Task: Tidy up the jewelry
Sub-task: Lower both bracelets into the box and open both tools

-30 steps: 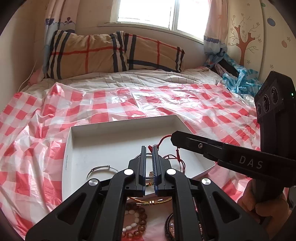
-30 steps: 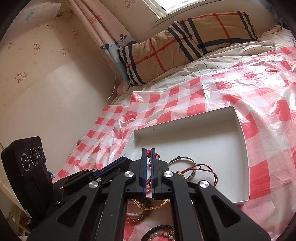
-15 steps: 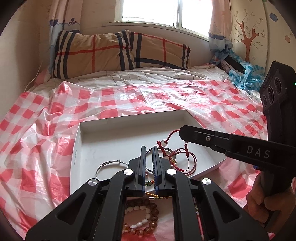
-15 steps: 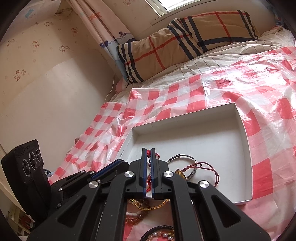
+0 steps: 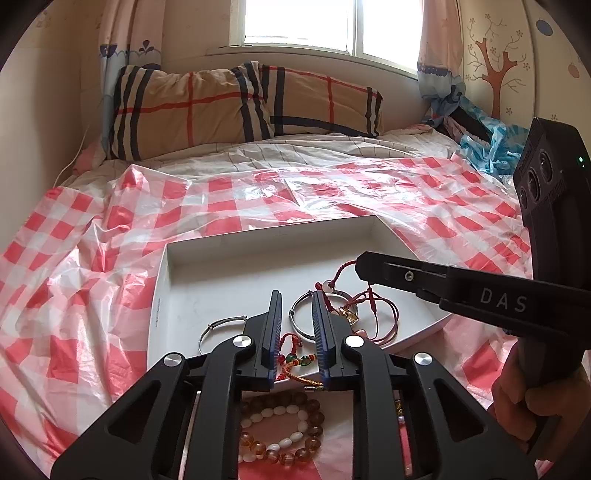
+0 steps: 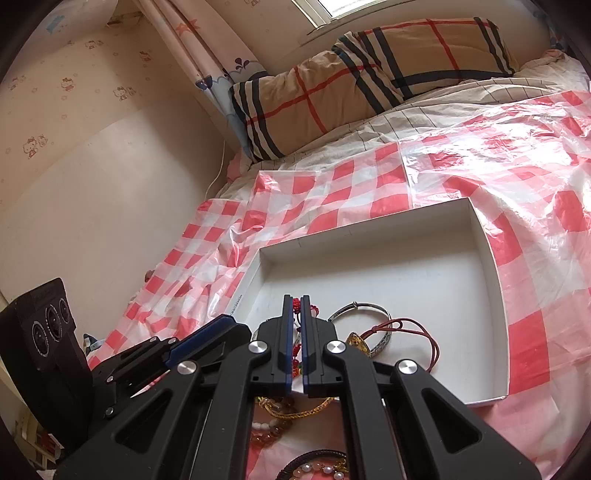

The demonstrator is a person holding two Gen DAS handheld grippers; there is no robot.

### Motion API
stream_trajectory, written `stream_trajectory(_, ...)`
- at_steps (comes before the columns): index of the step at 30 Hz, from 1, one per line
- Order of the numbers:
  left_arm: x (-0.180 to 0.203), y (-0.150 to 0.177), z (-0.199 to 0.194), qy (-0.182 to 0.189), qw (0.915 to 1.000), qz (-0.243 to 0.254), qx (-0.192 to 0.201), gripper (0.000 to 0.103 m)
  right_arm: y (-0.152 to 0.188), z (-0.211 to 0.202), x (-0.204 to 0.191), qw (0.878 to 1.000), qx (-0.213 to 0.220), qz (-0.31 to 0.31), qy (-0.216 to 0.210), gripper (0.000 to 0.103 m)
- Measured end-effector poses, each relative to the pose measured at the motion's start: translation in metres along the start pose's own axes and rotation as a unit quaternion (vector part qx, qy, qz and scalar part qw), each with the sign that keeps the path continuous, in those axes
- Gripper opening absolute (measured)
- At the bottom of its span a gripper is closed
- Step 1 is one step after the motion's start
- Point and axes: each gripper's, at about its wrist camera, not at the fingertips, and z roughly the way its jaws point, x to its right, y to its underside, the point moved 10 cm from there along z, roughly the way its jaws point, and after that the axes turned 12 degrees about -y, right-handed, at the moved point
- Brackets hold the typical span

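A home bedroom: plaid pillow (image 5: 243, 107), bed, curtained window (image 5: 299, 26).

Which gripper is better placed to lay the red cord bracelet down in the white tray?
Right: it is shut on the red cord bracelet, over the tray. The left gripper is opening, with nothing pinched.

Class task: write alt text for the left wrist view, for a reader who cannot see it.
The left gripper, jaws opening and empty, hangs over a white tray of bracelets on a red-checked sheet; the right gripper pinches a red cord bracelet above the tray.
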Motion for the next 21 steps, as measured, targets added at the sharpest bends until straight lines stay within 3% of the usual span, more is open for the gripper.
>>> stream_trajectory(21, -0.0063, 0.0014, 0.0001, -0.023, 0.9997, 0.002, 0.006, 0.037, 0.0038, 0.0007, 0.0079, 1.0, -0.001, 0.005, 0.004, 0.005)
